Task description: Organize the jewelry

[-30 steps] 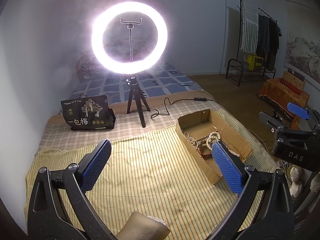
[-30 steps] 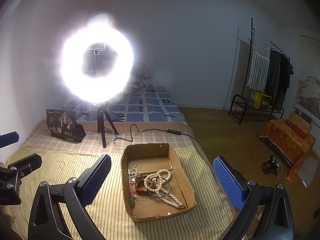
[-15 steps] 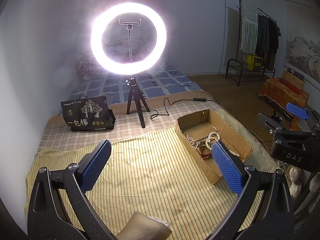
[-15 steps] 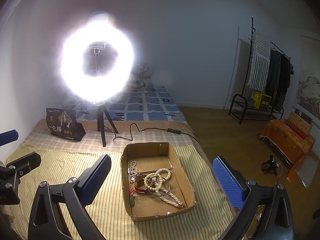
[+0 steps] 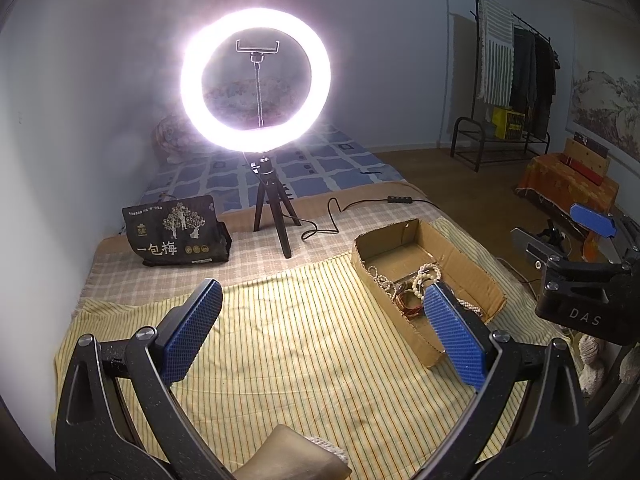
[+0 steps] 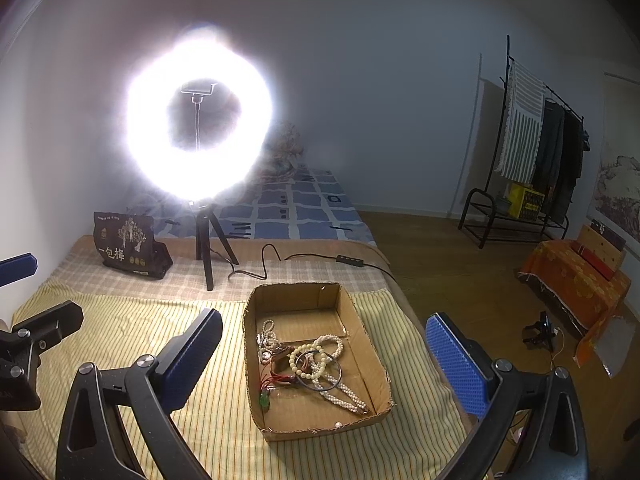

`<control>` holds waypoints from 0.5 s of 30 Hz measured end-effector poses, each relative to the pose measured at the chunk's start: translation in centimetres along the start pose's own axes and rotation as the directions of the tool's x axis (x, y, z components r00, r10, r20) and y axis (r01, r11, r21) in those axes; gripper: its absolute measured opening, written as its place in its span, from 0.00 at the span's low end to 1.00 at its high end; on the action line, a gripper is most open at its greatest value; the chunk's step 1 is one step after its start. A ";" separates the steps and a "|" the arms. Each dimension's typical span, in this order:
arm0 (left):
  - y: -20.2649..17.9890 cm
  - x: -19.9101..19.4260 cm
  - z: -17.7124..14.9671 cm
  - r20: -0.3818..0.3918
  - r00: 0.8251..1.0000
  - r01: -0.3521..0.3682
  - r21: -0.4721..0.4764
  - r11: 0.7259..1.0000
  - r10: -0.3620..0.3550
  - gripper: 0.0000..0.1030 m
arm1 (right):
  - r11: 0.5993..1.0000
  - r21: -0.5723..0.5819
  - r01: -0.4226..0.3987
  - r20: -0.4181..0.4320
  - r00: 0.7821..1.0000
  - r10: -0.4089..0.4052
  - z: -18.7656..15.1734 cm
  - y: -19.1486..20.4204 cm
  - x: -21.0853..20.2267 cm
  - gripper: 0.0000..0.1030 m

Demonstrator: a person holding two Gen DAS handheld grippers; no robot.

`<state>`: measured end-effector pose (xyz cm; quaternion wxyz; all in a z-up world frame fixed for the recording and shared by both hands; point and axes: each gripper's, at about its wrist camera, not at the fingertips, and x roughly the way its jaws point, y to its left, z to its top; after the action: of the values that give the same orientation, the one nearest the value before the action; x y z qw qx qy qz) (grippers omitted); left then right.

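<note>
Tangling is judged the main risk: in the cardboard box [image 6: 316, 354] the pale bead strands [image 6: 316, 354], a thin dark ring [image 6: 324, 372] and red-threaded pieces [image 6: 280, 380] lie heaped together, so one pinch could drag several out (or tip the light box). Box sits at 12 o'clock of the right gripper [image 6: 324, 360], 2 o'clock of the left gripper [image 5: 320, 328]. Both tongs are held spread wide, nothing gripped or touched, above the striped cloth [image 5: 300, 340].
</note>
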<state>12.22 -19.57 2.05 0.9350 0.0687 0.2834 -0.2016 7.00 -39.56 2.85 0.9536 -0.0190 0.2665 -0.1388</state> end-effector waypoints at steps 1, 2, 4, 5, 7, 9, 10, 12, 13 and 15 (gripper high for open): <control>0.0 0.0 0.0 -0.001 1.000 -0.002 0.000 1.000 0.002 0.99 | 1.000 -0.001 -0.001 0.000 1.000 0.001 0.0 0.0 0.0 1.00; 0.0 0.0 0.0 -0.001 1.000 -0.001 0.000 1.000 0.001 0.99 | 1.000 -0.002 -0.002 0.000 1.000 0.002 0.0 0.0 0.0 1.00; 0.0 0.0 0.0 -0.001 1.000 -0.001 0.001 1.000 0.001 0.99 | 1.000 -0.004 -0.002 0.000 1.000 0.002 0.0 0.0 0.0 1.00; 0.0 0.0 0.0 -0.001 1.000 0.000 0.000 1.000 0.000 0.99 | 1.000 -0.006 -0.002 0.000 1.000 0.002 0.0 0.0 0.0 1.00; 0.0 0.0 0.0 -0.003 1.000 0.000 -0.001 1.000 0.000 0.99 | 1.000 -0.009 -0.002 -0.001 1.000 0.002 0.0 0.1 0.0 1.00; 0.0 0.0 0.0 -0.001 1.000 -0.001 0.003 1.000 0.001 0.99 | 1.000 -0.011 -0.003 -0.003 1.000 0.003 -0.1 0.1 0.0 1.00; 0.0 -0.1 0.0 0.002 1.000 0.000 0.005 1.000 0.000 0.99 | 1.000 -0.011 -0.004 -0.004 1.000 0.004 -0.1 0.1 0.0 1.00; 0.0 0.0 0.0 0.009 1.000 -0.005 0.012 1.000 0.005 0.99 | 1.000 -0.013 -0.004 -0.006 1.000 0.004 -0.1 0.1 0.0 1.00; 0.0 0.0 0.1 0.010 1.000 -0.007 0.015 1.000 0.007 0.99 | 1.000 -0.014 -0.005 -0.007 1.000 0.005 -0.1 0.1 0.0 1.00; 0.0 0.0 0.0 0.014 1.000 -0.009 0.024 1.000 0.008 0.99 | 1.000 -0.013 -0.004 -0.006 1.000 0.004 -0.1 0.0 -0.1 1.00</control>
<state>12.25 -19.54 2.06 0.9370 0.0794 0.2740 -0.2016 6.93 -39.50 2.81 0.9530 -0.0240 0.2702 -0.1352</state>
